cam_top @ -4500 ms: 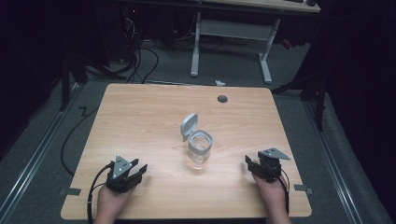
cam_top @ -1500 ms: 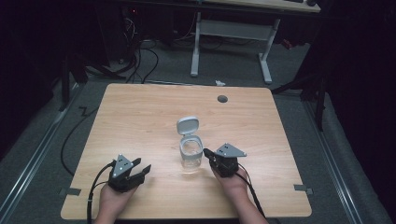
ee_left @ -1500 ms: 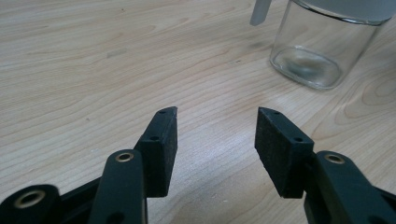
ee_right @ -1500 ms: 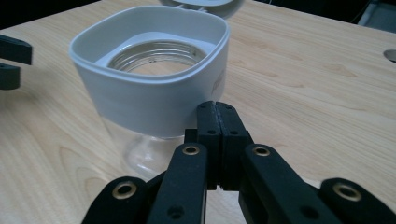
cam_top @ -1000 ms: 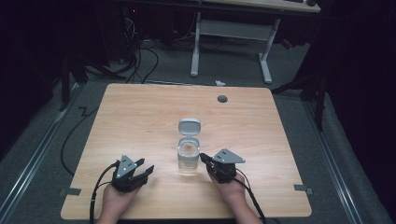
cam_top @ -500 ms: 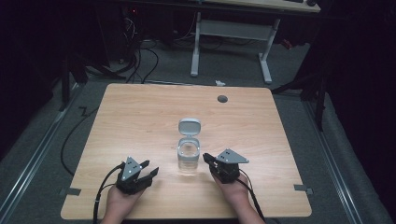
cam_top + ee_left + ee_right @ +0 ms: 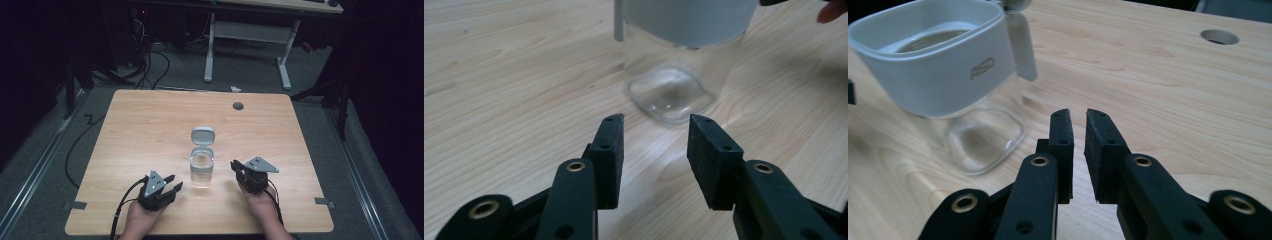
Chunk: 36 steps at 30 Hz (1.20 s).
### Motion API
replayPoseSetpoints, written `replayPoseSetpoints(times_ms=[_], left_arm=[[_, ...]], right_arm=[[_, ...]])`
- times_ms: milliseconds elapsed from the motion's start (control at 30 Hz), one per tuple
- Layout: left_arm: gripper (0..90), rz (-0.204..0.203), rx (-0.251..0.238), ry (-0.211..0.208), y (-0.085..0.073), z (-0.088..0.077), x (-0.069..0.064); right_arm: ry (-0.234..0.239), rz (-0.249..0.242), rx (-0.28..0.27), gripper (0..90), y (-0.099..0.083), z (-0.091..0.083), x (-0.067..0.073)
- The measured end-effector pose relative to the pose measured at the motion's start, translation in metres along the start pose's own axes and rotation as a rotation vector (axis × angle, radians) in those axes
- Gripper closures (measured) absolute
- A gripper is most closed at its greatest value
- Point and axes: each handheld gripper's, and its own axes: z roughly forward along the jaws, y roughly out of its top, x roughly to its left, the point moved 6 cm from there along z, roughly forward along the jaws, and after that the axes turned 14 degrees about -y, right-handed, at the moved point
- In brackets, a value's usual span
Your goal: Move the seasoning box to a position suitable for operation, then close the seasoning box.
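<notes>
Inspection of the work in hand, a clear container [image 7: 202,169] with a grey collar and a hinged lid [image 7: 203,135], standing upright near the middle of the wooden table [image 7: 140,130], slightly toward the person's edge. The lid is flipped up and back, so the mouth is open. The container appears empty; its square glass base reads clearly in the left gripper view [image 7: 671,97].

Grippers, 2 in all:

1. Left gripper [image 7: 172,184] sits on the table side left of the container, jaws pointed toward its base. The jaws stand apart with nothing between them and have just been closing somewhat — no contact with the glass yet.
2. Right gripper [image 7: 235,166] sits just right of the container, near but apart from it. Its jaws show a narrow gap, hold nothing, and have just been opening. In the right gripper view the container [image 7: 943,70] lies off to the left of the jaw line [image 7: 1078,117], not between them.

Assessment: the container is placed, and neither gripper grasps it. Judged remaining — the left gripper must take hold of the body, and the lid still stands open to be dealt with.
</notes>
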Motion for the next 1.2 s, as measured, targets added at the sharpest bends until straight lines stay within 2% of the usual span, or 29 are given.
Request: replayPoseSetpoints(times_ms=[67,200,233,333,400,567,633,767,1000,1200], left_arm=[[61.7,-0.012,-0.002,-0.016,-0.001,0.006,-0.004],[68.3,-0.024,-0.002,-0.028,-0.003,0.015,-0.008],[70.2,-0.027,0.006,-0.033,-0.006,0.021,-0.011],[75.0,-0.025,0.022,-0.038,-0.01,0.026,-0.014],[80.3,-0.016,0.032,-0.039,-0.014,0.031,-0.018],[88.1,-0.016,0.042,-0.035,-0.018,0.038,-0.02],[89.4,-0.031,0.043,-0.041,-0.018,0.043,-0.024],[90.0,-0.066,0.027,-0.035,-0.018,0.051,-0.026],[90.0,-0.041,0.034,-0.05,-0.024,0.055,-0.029],[90.0,-0.067,0.018,-0.054,-0.022,0.055,-0.027]], right_arm=[[-0.004,0.008,0.018,85.8,0.003,0.003,-0.001],[-0.003,0.013,0.017,88.2,0.01,0.007,-0.003],[0.005,0.018,0.016,89.8,0.017,0.01,-0.003],[0.013,0.017,0.003,89.9,0.025,0.014,-0.003],[0.034,0.017,-0.004,89.9,0.036,0.021,-0.002],[0.057,0.009,-0.003,89.9,0.044,0.03,0.001],[0.073,-0.005,-0.011,89.9,0.05,0.035,0.003],[0.072,-0.005,-0.014,89.9,0.057,0.041,0.004],[0.063,-0.007,-0.04,89.7,0.071,0.048,0.006],[0.052,-0.003,-0.058,89.8,0.087,0.053,0.004]])
